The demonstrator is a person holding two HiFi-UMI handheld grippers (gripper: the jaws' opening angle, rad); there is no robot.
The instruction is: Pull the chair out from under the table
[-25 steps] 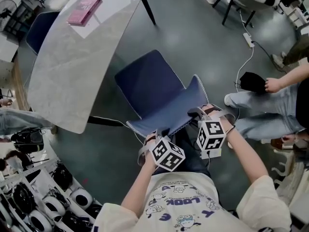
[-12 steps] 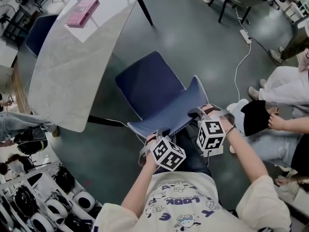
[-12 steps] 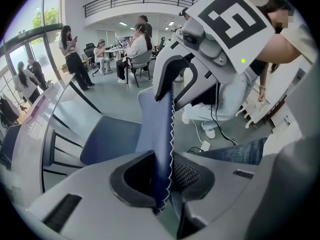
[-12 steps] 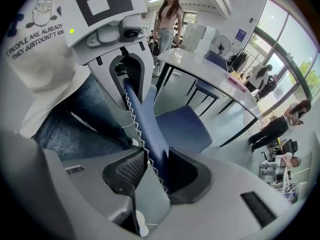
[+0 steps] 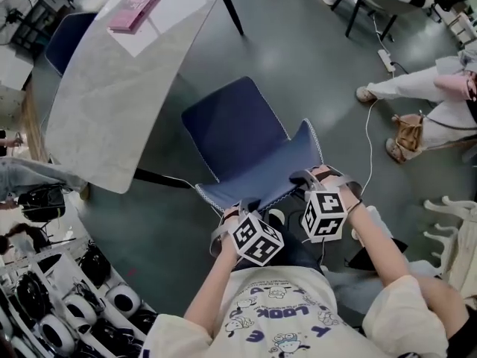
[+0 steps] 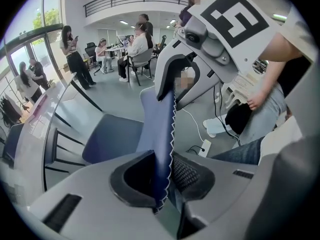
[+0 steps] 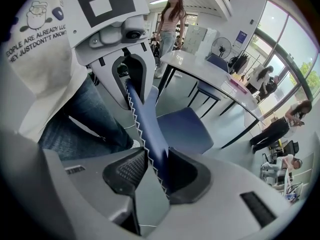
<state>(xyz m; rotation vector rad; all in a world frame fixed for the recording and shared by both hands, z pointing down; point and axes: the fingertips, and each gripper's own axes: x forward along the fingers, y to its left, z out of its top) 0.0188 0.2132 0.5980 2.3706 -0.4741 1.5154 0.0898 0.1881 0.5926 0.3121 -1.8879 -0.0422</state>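
Observation:
A navy blue chair (image 5: 237,140) with white zigzag stitching stands on the floor beside the grey table (image 5: 112,95), its seat out from under the tabletop. Both grippers hold the top edge of its backrest (image 5: 261,185). My left gripper (image 5: 237,209) is shut on the edge's left end, and the backrest (image 6: 159,129) runs up between the left gripper's (image 6: 162,179) pads. My right gripper (image 5: 309,179) is shut on the right end, where the stitched edge (image 7: 145,119) sits between the right gripper's (image 7: 159,171) pads.
A pink book (image 5: 134,11) lies on the table's far end, with a second blue chair (image 5: 63,39) beyond it. A white cable (image 5: 369,125) and a brown bag (image 5: 408,134) lie on the floor at right, near people's legs (image 5: 417,88). Headsets (image 5: 67,312) crowd the lower left.
The chair and both grippers have come slightly toward me, away from the table. The grips are the same. People at the right have moved about.

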